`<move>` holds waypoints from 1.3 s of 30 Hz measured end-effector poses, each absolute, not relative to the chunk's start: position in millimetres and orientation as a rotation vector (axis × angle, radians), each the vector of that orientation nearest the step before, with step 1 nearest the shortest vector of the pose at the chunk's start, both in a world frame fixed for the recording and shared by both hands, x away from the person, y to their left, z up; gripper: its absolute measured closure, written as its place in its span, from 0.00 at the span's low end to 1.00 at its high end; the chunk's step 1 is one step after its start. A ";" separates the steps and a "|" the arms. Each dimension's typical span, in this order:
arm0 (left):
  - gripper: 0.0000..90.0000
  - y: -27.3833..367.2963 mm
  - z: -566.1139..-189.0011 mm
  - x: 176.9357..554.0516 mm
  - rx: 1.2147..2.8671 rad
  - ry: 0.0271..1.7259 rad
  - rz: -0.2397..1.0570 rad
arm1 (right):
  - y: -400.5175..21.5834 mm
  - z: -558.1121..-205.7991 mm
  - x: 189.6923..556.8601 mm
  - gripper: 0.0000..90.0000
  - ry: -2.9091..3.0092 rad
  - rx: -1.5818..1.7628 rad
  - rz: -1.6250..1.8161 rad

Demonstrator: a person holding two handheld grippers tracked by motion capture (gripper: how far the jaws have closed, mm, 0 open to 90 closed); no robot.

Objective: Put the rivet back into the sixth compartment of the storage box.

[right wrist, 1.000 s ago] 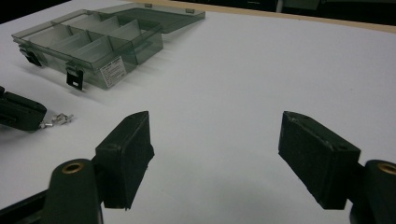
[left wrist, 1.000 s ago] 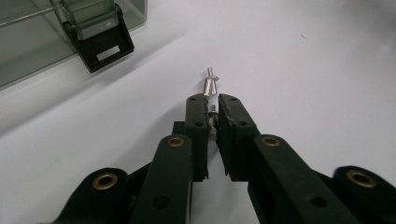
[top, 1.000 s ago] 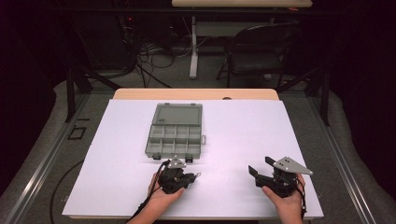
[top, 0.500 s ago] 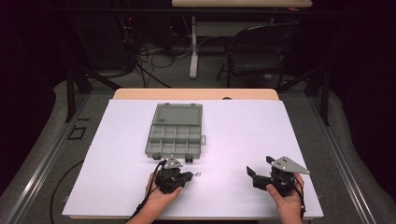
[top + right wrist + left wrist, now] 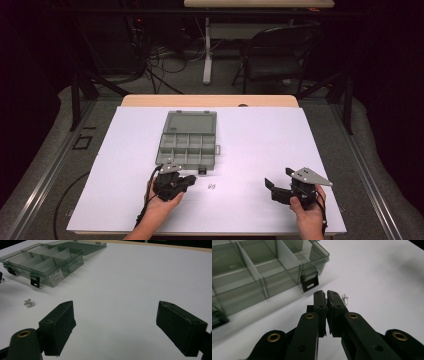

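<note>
Lying near one compartment box (image 5: 188, 140): two small metal pegs (image 5: 29, 303) (left tool (image 5: 326, 294) pinched narrow, right tool (image 5: 115, 327) wide).

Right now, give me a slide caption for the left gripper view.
Left tool shut on a small metal pin beside the open compartment box; more pins lie behind.

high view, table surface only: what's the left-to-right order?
Left tool, jaws closed → small metal pegs loose on the white sheet → right tool, jaws wide open. The open organizer box sits farther back, above the left tool, so unranked.
</note>
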State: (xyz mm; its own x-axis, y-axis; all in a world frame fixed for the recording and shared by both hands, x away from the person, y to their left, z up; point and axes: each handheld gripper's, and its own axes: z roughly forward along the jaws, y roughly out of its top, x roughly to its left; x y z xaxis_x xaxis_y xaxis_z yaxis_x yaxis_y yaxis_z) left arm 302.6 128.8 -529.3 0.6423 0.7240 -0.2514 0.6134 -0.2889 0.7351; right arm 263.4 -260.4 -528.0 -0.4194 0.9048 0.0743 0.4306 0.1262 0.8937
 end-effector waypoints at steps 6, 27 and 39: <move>0.96 141.5 -520.8 309.0 1.961 1.073 0.188 | -262.7 -528.8 263.5 0.17 1.916 1.307 1.237; 0.96 173.3 -506.6 324.1 1.934 1.133 0.292 | -265.6 -531.3 264.8 0.17 1.886 1.328 1.239; 0.96 171.2 -508.0 340.3 1.928 1.165 0.309 | -266.0 -531.8 264.9 0.17 1.892 1.329 1.235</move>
State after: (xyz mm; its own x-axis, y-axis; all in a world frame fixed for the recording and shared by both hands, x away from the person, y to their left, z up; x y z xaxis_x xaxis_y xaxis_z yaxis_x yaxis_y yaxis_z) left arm 340.3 171.2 -508.0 0.5373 0.8189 -0.2016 0.6116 -0.2138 0.7617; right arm 264.9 -266.0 -531.8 -0.3877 0.9176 0.0872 0.4490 0.1054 0.8873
